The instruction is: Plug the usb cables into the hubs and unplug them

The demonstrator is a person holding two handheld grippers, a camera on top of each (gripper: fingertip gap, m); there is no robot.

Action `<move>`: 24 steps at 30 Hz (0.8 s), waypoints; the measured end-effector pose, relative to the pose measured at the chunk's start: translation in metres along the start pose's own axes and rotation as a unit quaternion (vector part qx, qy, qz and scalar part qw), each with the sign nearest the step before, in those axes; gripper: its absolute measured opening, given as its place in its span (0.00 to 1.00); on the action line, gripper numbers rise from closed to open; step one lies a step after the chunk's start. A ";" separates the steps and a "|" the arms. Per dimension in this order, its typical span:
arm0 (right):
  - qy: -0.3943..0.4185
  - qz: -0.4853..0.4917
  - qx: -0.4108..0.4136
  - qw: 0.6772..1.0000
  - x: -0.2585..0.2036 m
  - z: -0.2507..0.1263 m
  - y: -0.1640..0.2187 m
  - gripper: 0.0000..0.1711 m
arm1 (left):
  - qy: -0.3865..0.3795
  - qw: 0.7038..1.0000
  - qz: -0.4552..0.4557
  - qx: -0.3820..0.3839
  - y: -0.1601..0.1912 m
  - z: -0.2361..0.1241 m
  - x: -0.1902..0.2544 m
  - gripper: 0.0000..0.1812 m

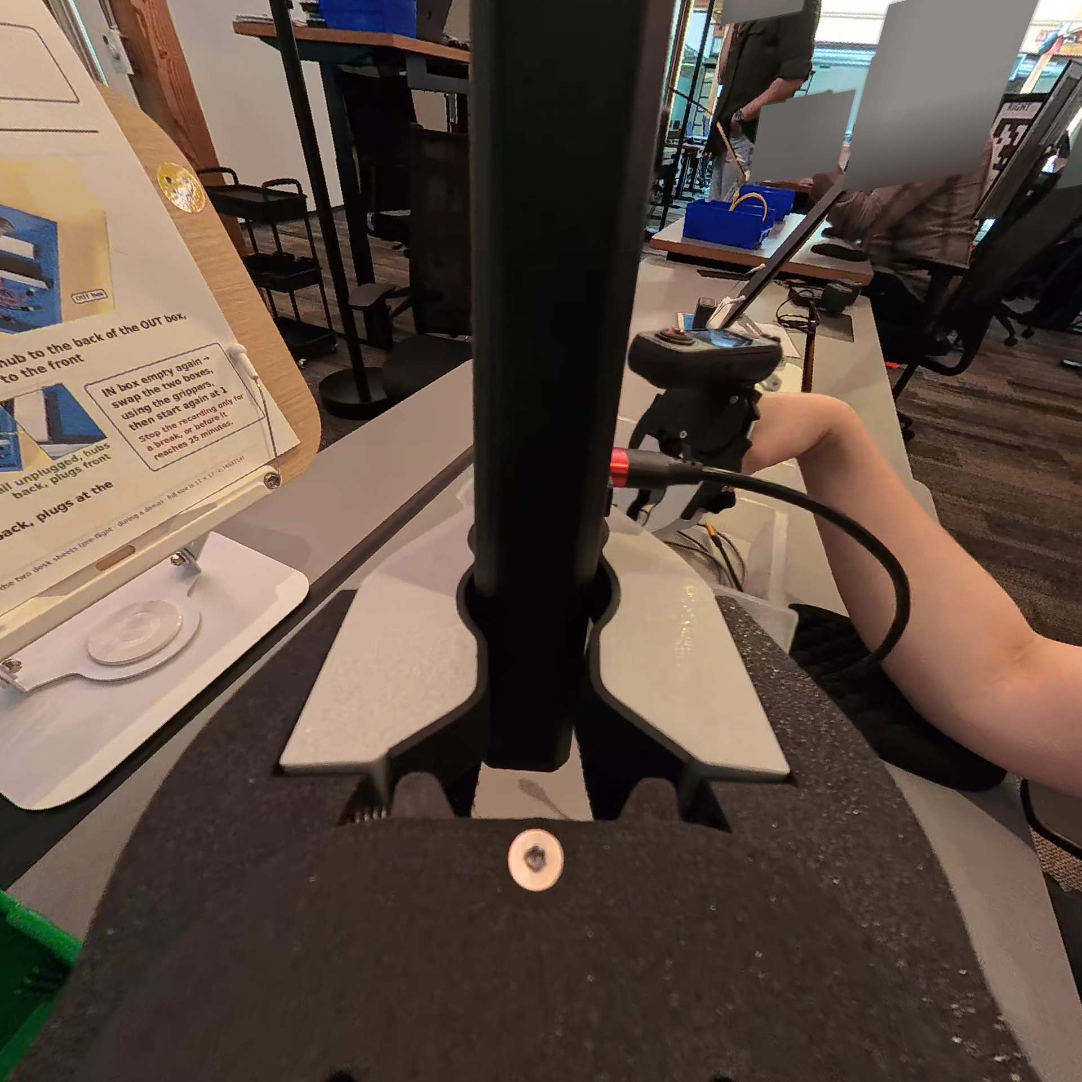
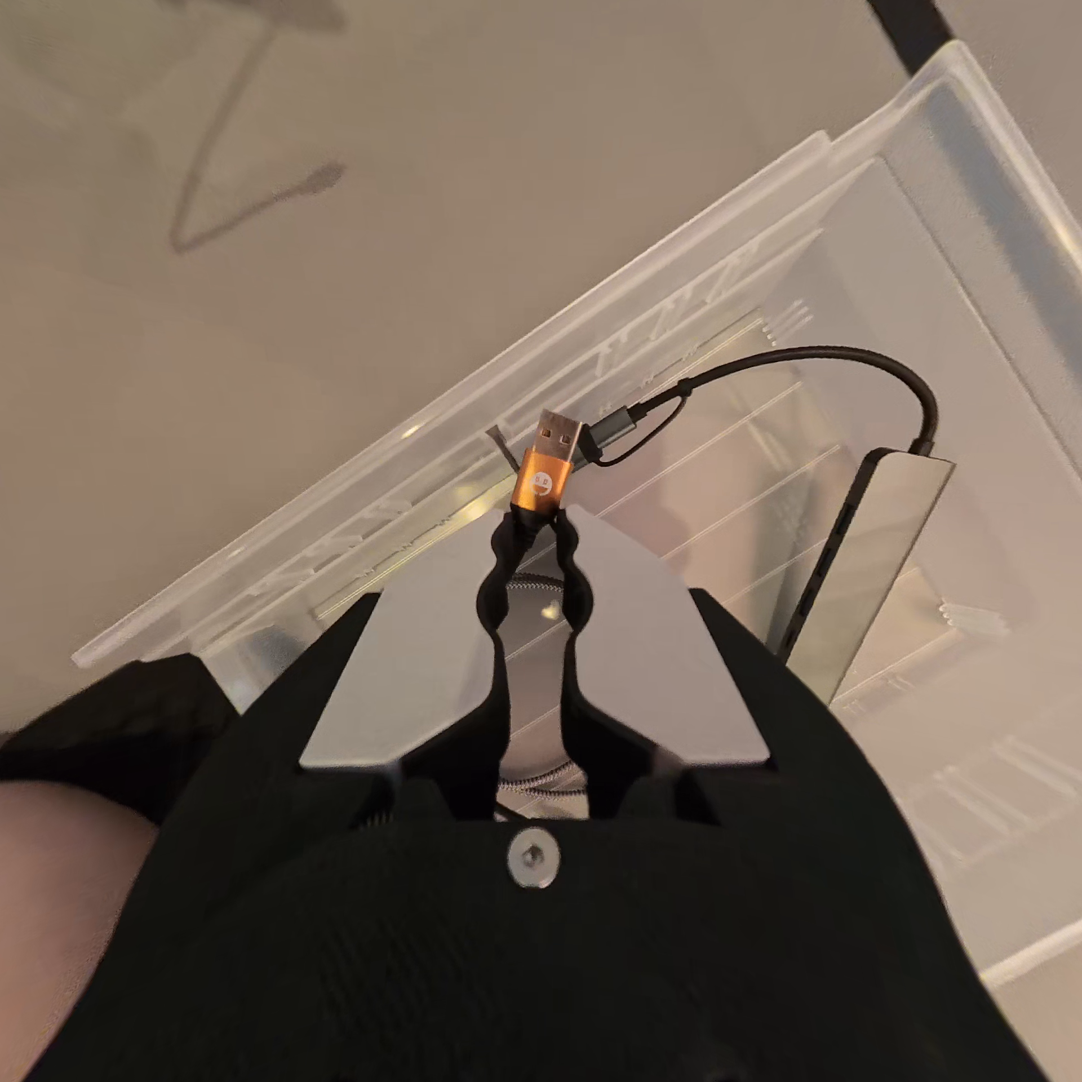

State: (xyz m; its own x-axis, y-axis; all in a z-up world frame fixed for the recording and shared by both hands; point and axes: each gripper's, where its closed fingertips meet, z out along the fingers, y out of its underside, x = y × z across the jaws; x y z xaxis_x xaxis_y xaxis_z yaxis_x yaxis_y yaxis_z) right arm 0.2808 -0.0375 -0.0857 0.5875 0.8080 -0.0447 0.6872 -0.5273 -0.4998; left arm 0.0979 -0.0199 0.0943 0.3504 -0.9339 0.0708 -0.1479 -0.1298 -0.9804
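My left gripper [image 1: 536,591] is shut on a long black hub [image 1: 544,293] and holds it upright, above the table. A black cable [image 1: 849,527] with a red-collared plug [image 1: 623,468] meets the hub's right side and seems plugged in. My right gripper [image 2: 536,518] is shut on the neck of an orange USB plug [image 2: 541,474], whose metal tip points away, over a clear plastic box [image 2: 410,468]. A grey hub [image 2: 878,556] lies in that box, with its own short cable and grey plug [image 2: 615,427] beside the orange plug. The right gripper also shows in the left wrist view [image 1: 673,509].
An instruction sheet on a wooden stand [image 1: 146,351] with a white base [image 1: 205,673] stands on the left of the grey table [image 1: 380,468]. A person's forearm [image 1: 907,574] reaches across on the right. A green object [image 1: 29,966] is at lower left. Desks, chairs and people are behind. My right fingertips sit around 25 cm from my left ones. The green object [image 1: 29,966] is closer to my left gripper, around 30 cm from its tips; the right tips are 40 cm off.
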 end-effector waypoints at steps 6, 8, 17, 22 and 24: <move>0.015 0.005 0.008 1.000 0.003 -0.011 0.002 0.09 | -0.001 1.000 -0.002 0.000 0.000 -0.001 0.000 0.18; -0.015 0.005 0.007 1.000 -0.009 -0.013 0.005 0.09 | -0.001 1.000 -0.001 0.000 0.000 -0.001 -0.001 0.18; -0.127 0.099 -0.104 0.981 -0.032 0.021 0.029 0.11 | 0.004 1.000 -0.004 -0.009 0.003 0.001 0.001 0.17; -0.023 0.105 0.004 0.994 0.005 -0.016 0.016 0.18 | 0.003 1.000 0.000 -0.010 0.002 0.001 0.002 0.17; 0.151 0.139 0.057 0.977 0.066 -0.051 0.022 0.19 | 0.002 1.000 0.001 -0.009 0.001 0.000 0.002 0.17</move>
State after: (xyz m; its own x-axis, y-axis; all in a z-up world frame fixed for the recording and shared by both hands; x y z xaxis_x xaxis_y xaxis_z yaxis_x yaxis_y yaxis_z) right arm 0.3565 -0.0090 -0.0554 0.8560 0.5140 0.0560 0.4408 -0.6689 -0.5986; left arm 0.0983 -0.0224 0.0931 0.3454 -0.9359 0.0693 -0.1652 -0.1333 -0.9772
